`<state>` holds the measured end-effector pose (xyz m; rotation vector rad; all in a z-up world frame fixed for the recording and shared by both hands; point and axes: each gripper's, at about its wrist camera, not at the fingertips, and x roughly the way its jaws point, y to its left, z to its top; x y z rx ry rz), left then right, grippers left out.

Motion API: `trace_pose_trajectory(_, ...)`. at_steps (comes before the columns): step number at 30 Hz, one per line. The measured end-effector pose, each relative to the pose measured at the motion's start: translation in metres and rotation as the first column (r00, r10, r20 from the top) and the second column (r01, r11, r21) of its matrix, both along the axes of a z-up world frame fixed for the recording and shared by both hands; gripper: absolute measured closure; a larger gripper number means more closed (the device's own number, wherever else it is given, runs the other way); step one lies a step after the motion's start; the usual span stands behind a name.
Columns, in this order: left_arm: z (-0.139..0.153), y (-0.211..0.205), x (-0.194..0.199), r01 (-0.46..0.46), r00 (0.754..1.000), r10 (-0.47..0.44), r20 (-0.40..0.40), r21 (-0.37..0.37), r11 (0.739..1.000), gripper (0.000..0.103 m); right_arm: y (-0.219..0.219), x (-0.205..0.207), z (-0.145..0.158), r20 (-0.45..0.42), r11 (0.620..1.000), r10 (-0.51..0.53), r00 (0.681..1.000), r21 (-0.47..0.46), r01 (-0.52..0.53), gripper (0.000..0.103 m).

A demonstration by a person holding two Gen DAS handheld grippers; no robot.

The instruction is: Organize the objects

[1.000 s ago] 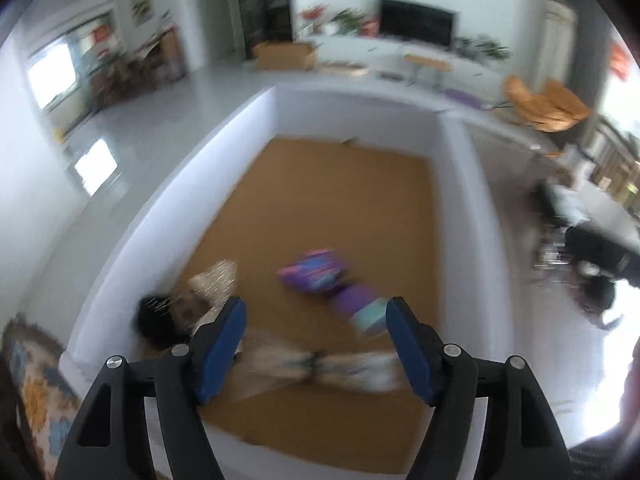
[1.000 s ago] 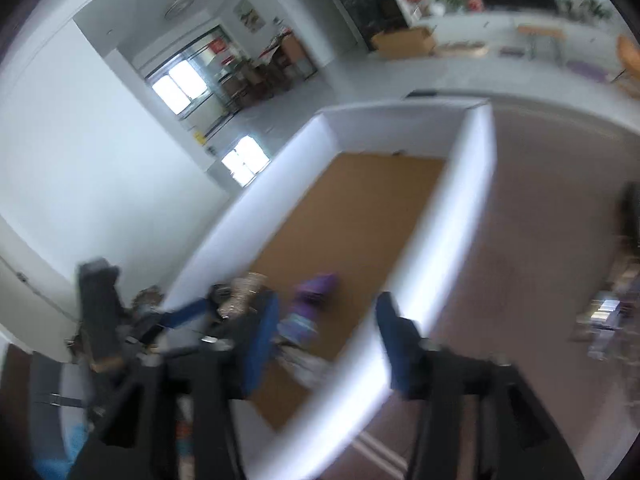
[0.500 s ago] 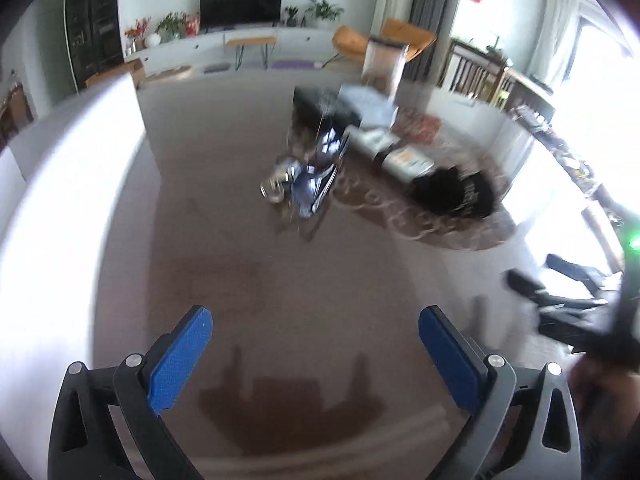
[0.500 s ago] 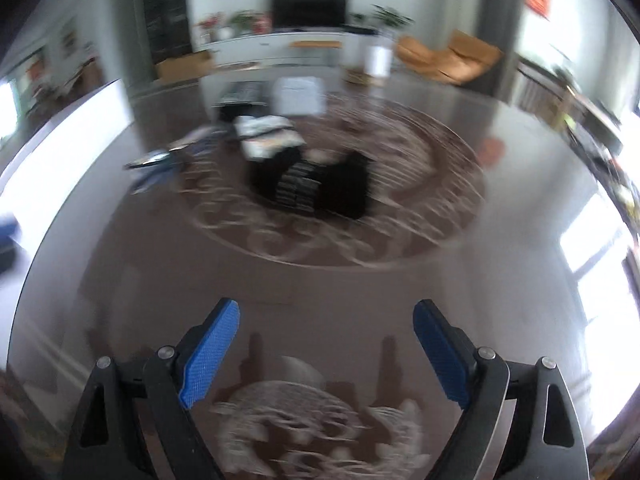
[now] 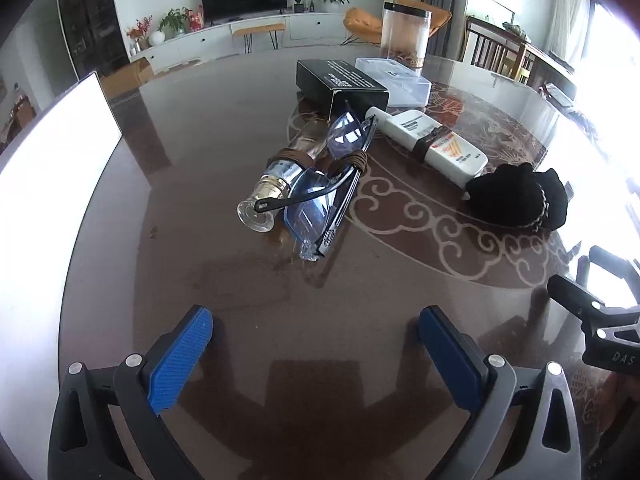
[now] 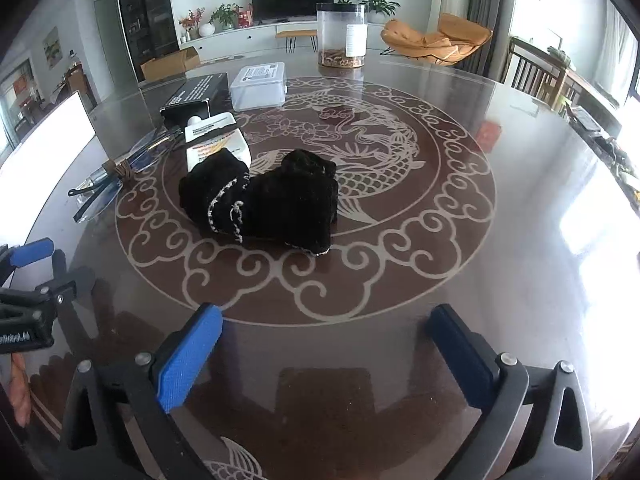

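- Sorting looks barely begun: glasses (image 5: pixel 320 184), glass bottle (image 5: pixel 288 164), lotion tube (image 5: pixel 432 144), black knit cloth (image 6: pixel 264 204) lie loose mid-tabletop (image 5: pixel 200 160), at twelve o'clock from both tongs
- Left tongs (image 5: pixel 316 344) and right tongs (image 6: pixel 328 344), just opened, stand apart, empty
- Clear jar (image 6: pixel 342 34) holds brownish bits; lidded plastic box (image 6: pixel 260 84) contents unclear

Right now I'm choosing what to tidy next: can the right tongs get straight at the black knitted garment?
Probably yes: the right tongs are open and empty, with only bare table between them and the black knitted garment.
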<state>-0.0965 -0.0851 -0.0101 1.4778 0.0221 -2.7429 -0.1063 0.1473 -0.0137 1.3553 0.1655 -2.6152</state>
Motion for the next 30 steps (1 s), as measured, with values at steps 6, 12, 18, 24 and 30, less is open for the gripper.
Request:
trace_pose_trajectory(6,-0.001,0.001,0.001,-0.009,1.0,0.009,-0.018,0.004,1.0,0.0,-0.002,-0.003,-0.002,-0.002,1.0,0.001,1.0,-0.001,-0.001,0.0)
trace_pose_trajectory(12,-0.002,0.002,0.0,-0.01,1.0,0.01,-0.02,0.004,1.0,0.0,-0.002,-0.003,-0.002,-0.003,1.0,0.001,1.0,-0.001,-0.001,0.0)
trace_pose_trajectory(18,-0.002,0.002,-0.001,-0.011,1.0,0.011,-0.02,0.003,1.0,0.0,-0.002,-0.003,-0.002,-0.003,1.0,0.001,1.0,-0.001,-0.001,0.0)
trace_pose_trajectory(24,-0.001,0.001,-0.001,-0.012,1.0,0.012,-0.02,0.003,1.0,0.0,-0.002,-0.003,-0.002,-0.003,1.0,0.001,1.0,-0.001,-0.001,0.0)
trace_pose_trajectory(30,-0.001,0.003,-0.008,-0.032,0.999,0.032,-0.015,-0.002,0.999,0.0,-0.006,-0.013,-0.001,0.018,1.0,-0.006,1.0,0.006,0.006,0.0)
